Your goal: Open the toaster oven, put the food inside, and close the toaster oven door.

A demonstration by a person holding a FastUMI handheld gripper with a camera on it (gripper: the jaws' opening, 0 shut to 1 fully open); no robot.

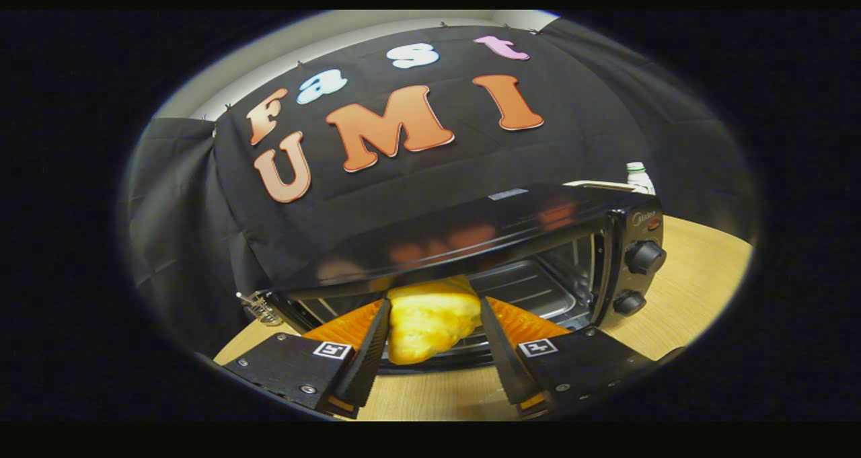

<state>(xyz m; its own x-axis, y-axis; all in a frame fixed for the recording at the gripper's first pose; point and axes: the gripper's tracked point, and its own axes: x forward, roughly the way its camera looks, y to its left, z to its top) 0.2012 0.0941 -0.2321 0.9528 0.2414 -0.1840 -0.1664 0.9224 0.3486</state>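
Tongs (pixel 434 323) clamped on food (pixel 430 323) at the open toaster oven (pixel 484 243).
Both fingers press the yellow food, held at the oven mouth above the worktop (pixel 699 276). The food's far end is hidden under the oven top; a bottle (pixel 639 177) behind is partly hidden.

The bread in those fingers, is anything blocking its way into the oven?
Nothing visible does. The tool is shut on the bread, right at the oven mouth; the door is open and the rack beyond is bare.
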